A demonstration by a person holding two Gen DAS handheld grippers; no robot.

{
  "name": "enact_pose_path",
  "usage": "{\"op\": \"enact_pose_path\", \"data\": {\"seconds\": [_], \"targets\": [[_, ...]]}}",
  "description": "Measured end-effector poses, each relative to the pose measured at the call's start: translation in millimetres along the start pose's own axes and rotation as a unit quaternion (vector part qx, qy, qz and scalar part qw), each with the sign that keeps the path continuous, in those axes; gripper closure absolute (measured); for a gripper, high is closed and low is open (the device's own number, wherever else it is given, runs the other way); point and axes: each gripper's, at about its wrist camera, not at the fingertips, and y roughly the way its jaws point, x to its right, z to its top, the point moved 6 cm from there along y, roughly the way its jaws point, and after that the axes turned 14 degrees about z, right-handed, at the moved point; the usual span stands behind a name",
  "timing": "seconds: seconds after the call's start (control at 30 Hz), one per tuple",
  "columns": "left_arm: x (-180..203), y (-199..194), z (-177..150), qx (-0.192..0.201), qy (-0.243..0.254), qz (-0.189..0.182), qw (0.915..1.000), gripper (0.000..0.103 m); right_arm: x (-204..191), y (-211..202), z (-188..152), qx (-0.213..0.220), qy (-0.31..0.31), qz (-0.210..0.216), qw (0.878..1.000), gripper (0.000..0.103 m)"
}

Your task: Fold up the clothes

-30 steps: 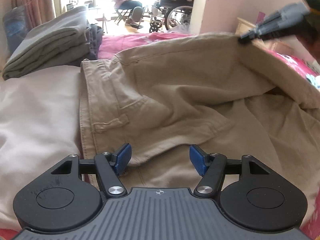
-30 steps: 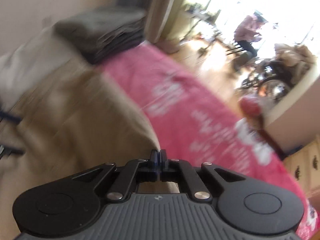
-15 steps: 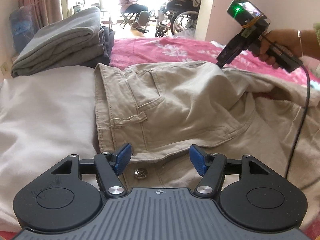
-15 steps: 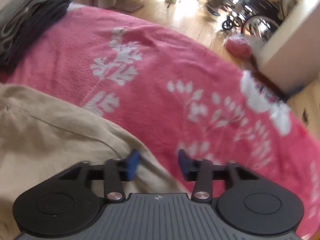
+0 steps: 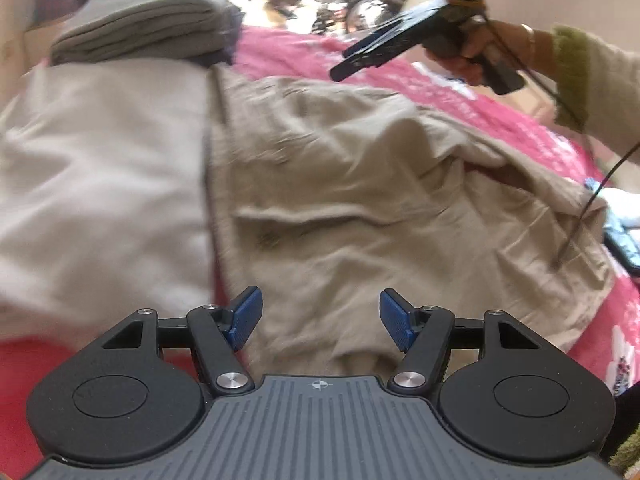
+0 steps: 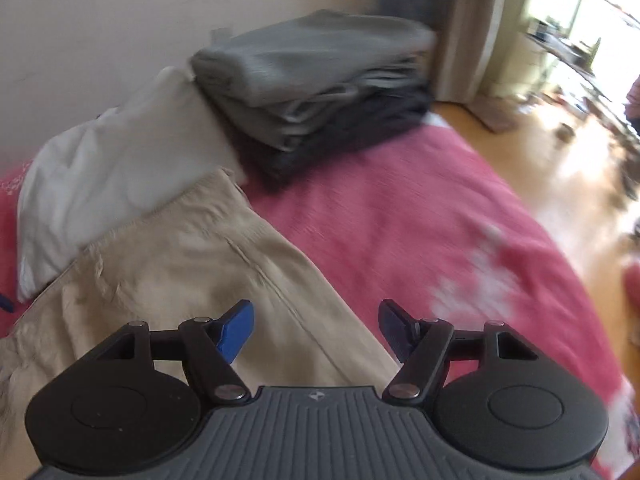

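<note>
The left gripper (image 5: 320,318) hangs low over the near part of the khaki trousers (image 5: 360,200), its blue-padded jaws spread wide with nothing between them. The right gripper (image 6: 314,328) is likewise spread wide and empty; in the left wrist view it is raised above the far right of the trousers (image 5: 348,70), held by a hand (image 5: 476,52) in a pale green-cuffed sleeve (image 5: 592,80), clear of the cloth.

The trousers lie rumpled on the pink bedspread (image 6: 400,220), one layer folded over another with a flap crossing the middle. Their left edge rests against a white pillow (image 5: 100,184). Beyond the pillow, far left, sits a stack of folded grey and dark clothes (image 6: 320,80).

A second ago the right gripper was clamped on the trousers' edge and lifting it; half a second ago its jaws had parted at the cloth; now it is lifted well off and has turned toward the folded stack. The left gripper has stayed spread throughout but has shifted, so the metal button visible half a second ago is out of sight. Both views are motion-blurred.
</note>
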Motion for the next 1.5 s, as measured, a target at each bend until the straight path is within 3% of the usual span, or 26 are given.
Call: {"op": "enact_pose_path", "data": {"seconds": [0.13, 0.27, 0.3, 0.37, 0.43, 0.47, 0.6, 0.73, 0.83, 1.0, 1.1, 1.17, 1.27, 1.37, 1.43, 1.47, 1.5], "targets": [[-12, 1, -23, -0.056, -0.031, 0.002, 0.9979, 0.038, 11, 41, 7, -0.014, 0.012, 0.015, 1.000, 0.032], [-13, 17, -39, -0.092, -0.046, 0.012, 0.9946, 0.038, 17, 61, -3, -0.043, 0.063, 0.066, 0.995, 0.036], [-13, 22, -40, -0.096, -0.048, 0.015, 0.9941, 0.041, 14, 62, -6, -0.045, 0.058, 0.069, 0.995, 0.043], [-11, 30, -41, -0.100, -0.047, 0.021, 0.9937, 0.056, 5, 61, -10, -0.049, 0.036, 0.069, 0.996, 0.055], [-8, 38, -40, -0.103, -0.042, 0.035, 0.9932, 0.062, -6, 59, -11, -0.050, 0.017, 0.069, 0.996, 0.087], [-5, 40, -39, -0.100, -0.037, 0.040, 0.9935, 0.069, -12, 58, -11, -0.048, 0.005, 0.065, 0.997, 0.091], [3, 39, -32, -0.076, -0.002, 0.047, 0.9960, 0.088, -28, 45, -10, -0.023, -0.042, 0.011, 0.999, 0.093], [4, 36, -16, -0.054, 0.024, 0.054, 0.9968, 0.090, -14, 13, -6, 0.019, -0.028, -0.017, 0.999, 0.093], [-1, 42, -1, -0.050, 0.025, 0.052, 0.9971, 0.090, -3, -5, -2, 0.027, -0.037, -0.039, 0.998, 0.093], [-17, 61, -1, -0.082, 0.014, 0.048, 0.9954, 0.078, 10, 5, -6, 0.010, -0.048, -0.067, 0.997, 0.089], [-24, 54, -4, -0.083, -0.001, 0.045, 0.9955, 0.060, 10, 2, -9, 0.032, -0.046, -0.097, 0.994, 0.053], [-27, 51, -8, -0.089, -0.013, 0.037, 0.9952, 0.053, 10, -5, -10, 0.054, -0.042, -0.119, 0.991, 0.050], [-31, 47, -14, -0.112, -0.033, 0.024, 0.9929, 0.052, 6, -18, -11, 0.090, -0.033, -0.140, 0.985, 0.051], [-36, 44, -16, -0.127, -0.043, 0.033, 0.9905, 0.052, -37, -42, -15, 0.123, -0.020, -0.026, 0.992, 0.051], [-38, 38, -19, -0.125, -0.052, 0.038, 0.9900, 0.052, -71, -46, -23, 0.121, -0.020, 0.047, 0.991, 0.057], [-39, 37, -19, -0.124, -0.055, 0.045, 0.9897, 0.052, -88, -43, -29, 0.110, -0.013, 0.085, 0.990, 0.062], [-40, 37, -19, -0.122, -0.057, 0.052, 0.9895, 0.053, -102, -37, -34, 0.096, -0.012, 0.112, 0.989, 0.078]]}}
